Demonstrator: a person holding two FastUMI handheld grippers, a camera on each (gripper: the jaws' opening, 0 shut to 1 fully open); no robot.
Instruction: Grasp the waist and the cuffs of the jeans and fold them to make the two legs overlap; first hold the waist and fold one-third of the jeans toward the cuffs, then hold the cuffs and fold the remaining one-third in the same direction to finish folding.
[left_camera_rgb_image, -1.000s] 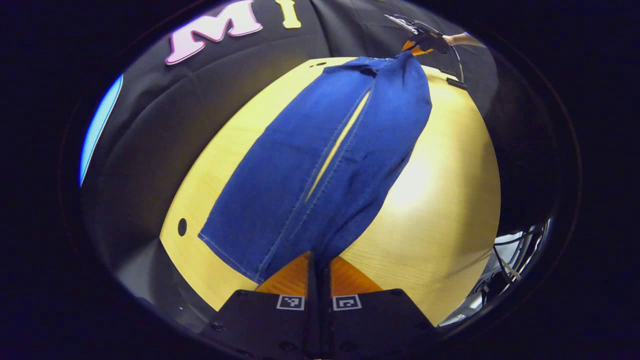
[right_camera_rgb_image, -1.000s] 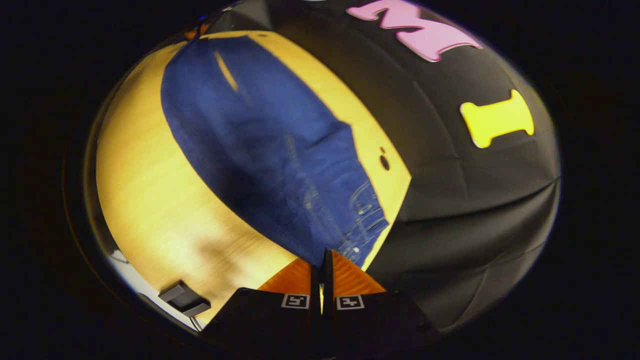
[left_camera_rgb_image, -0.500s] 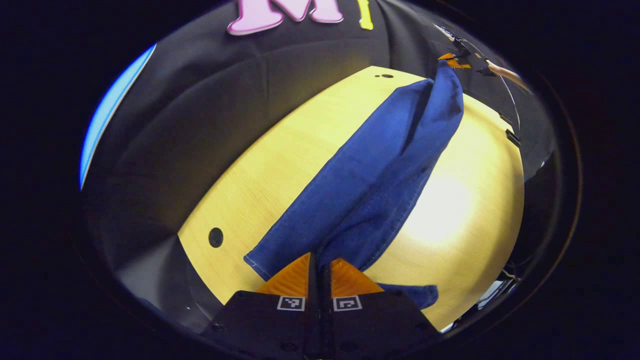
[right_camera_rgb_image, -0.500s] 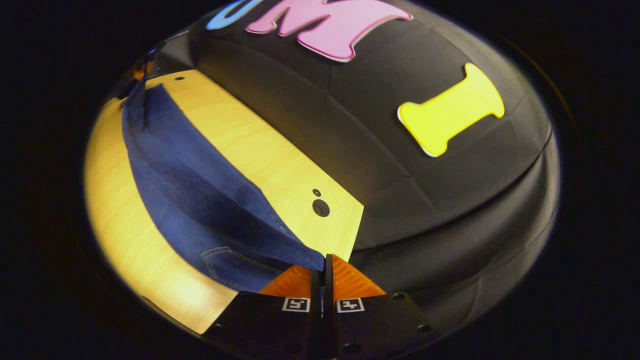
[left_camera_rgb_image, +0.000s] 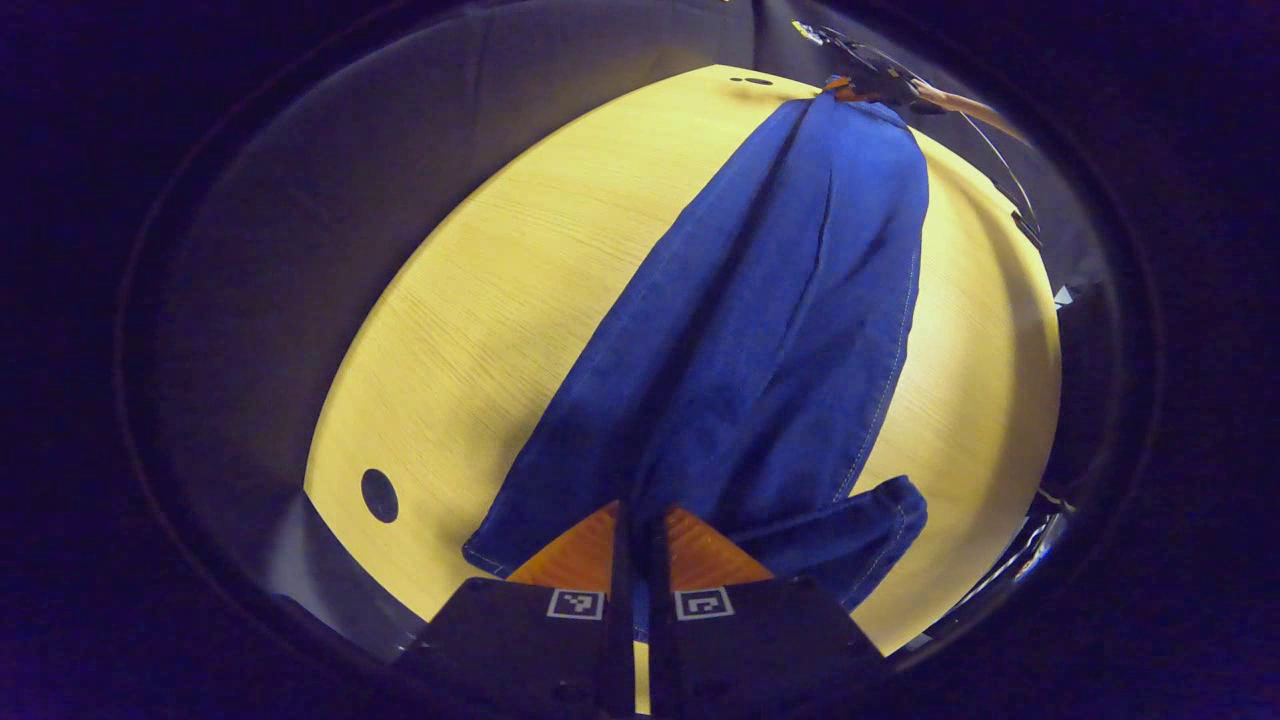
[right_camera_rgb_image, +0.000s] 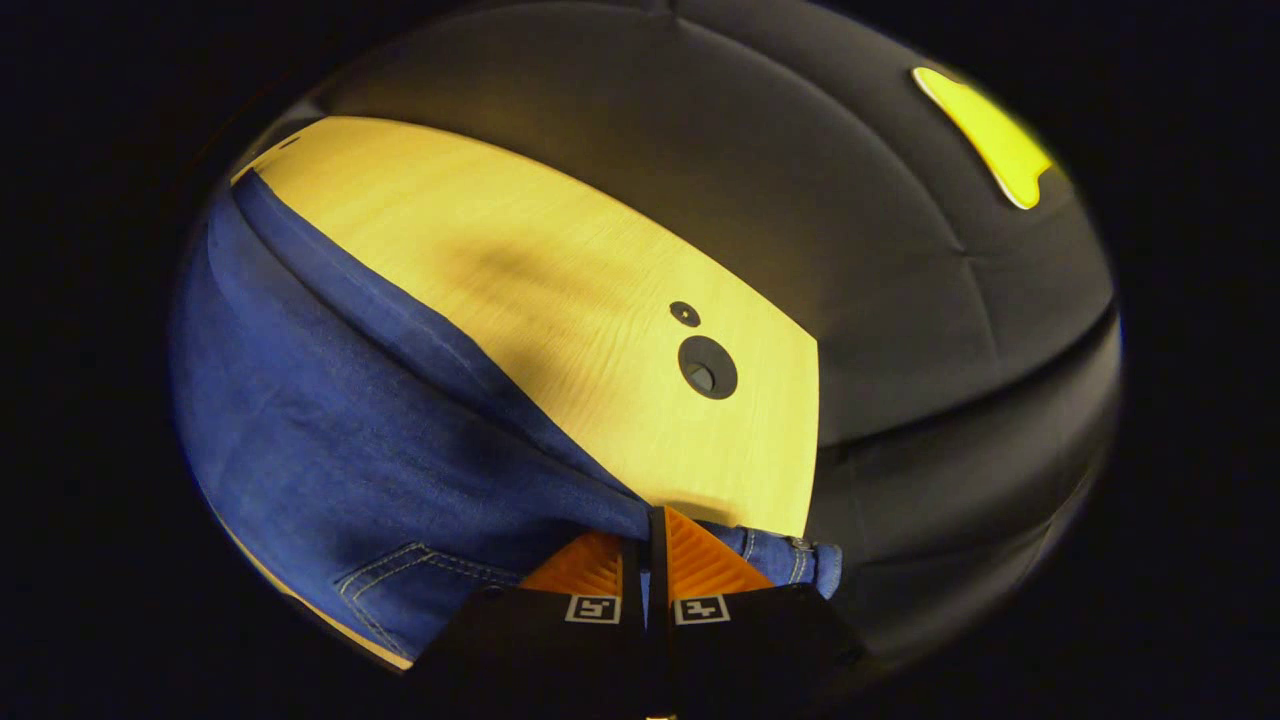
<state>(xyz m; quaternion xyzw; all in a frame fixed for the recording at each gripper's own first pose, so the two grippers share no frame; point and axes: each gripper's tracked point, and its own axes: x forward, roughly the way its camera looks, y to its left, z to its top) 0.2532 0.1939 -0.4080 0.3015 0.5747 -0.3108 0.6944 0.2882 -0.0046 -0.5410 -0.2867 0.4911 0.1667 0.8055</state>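
Observation:
Blue jeans (left_camera_rgb_image: 770, 320) lie stretched lengthwise along the yellow wooden table (left_camera_rgb_image: 500, 300), one leg brought over the other. My left gripper (left_camera_rgb_image: 638, 520) is shut on the cuff end, and a loose cuff (left_camera_rgb_image: 860, 530) curls just right of it. At the far end of that view the right gripper (left_camera_rgb_image: 860, 85) pinches the waist, a hand behind it. In the right gripper view, my right gripper (right_camera_rgb_image: 646, 525) is shut on the jeans' waist (right_camera_rgb_image: 780, 555), with the denim (right_camera_rgb_image: 330, 430) spreading away to the left over the table (right_camera_rgb_image: 560, 280).
Black booth cloth (right_camera_rgb_image: 820, 200) surrounds the table on its far sides. Round cable holes sit in the tabletop (right_camera_rgb_image: 707, 366) (left_camera_rgb_image: 379, 494). Cables and gear lie beyond the table's right edge (left_camera_rgb_image: 1040, 500).
Both grippers carried their leg across: the jeans went from spread flat with a gap between the legs, to lifted and twisted, to now lying down again with one leg over the other.

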